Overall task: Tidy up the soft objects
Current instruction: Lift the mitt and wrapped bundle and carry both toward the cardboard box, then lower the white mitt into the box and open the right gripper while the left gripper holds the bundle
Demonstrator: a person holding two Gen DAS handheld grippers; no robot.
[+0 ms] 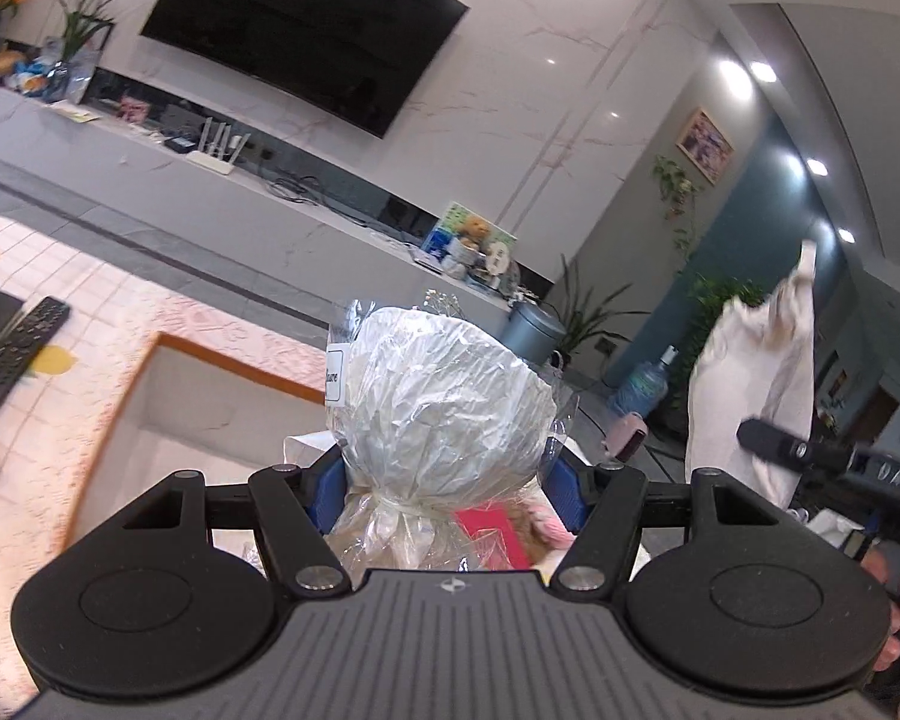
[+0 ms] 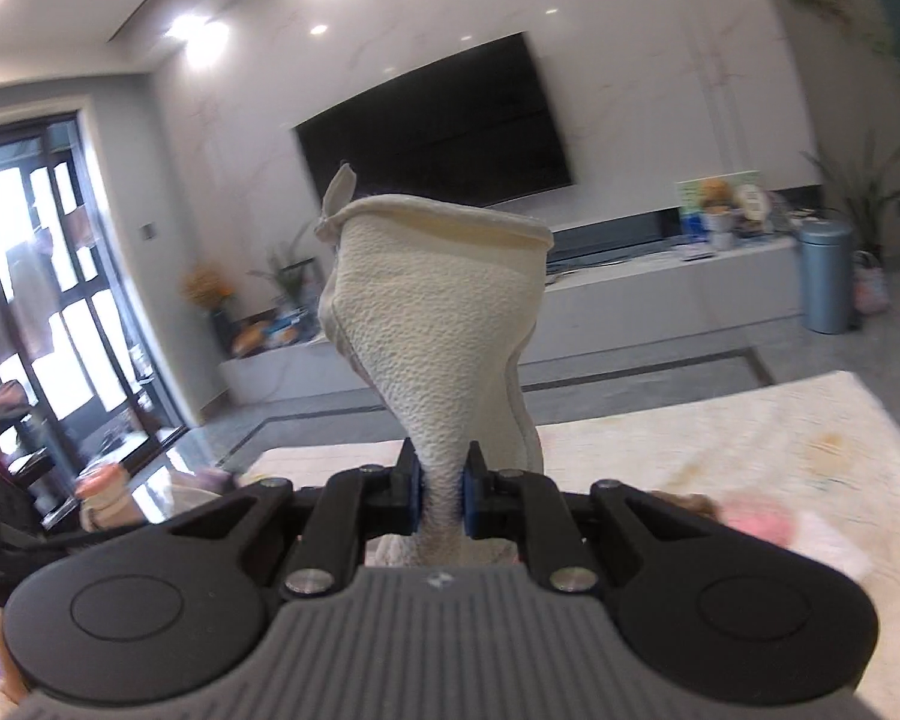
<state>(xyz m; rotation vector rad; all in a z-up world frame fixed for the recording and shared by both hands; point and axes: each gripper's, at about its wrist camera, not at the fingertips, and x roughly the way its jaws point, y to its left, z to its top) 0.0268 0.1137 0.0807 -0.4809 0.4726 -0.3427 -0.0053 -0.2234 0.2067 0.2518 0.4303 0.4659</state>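
My left gripper [image 1: 447,489] is shut on a crinkled cellophane-wrapped bundle [image 1: 438,396] with white paper inside, tied with a ribbon near the fingers, held up in the air. My right gripper [image 2: 444,495] is shut on a cream textured cloth pouch [image 2: 438,324], pinching its narrow lower part; the pouch stands upright above the fingers. In the left wrist view the right gripper [image 1: 768,438] shows at the right edge with the same cream cloth [image 1: 756,396] held high.
A pale patterned table top [image 2: 720,450] lies below, with a wood-rimmed box [image 1: 168,408], a remote control [image 1: 21,339] and pink soft items [image 2: 756,525]. Behind are a wall TV [image 1: 306,30], a low TV bench [image 1: 306,228], a blue bin [image 2: 825,276] and plants.
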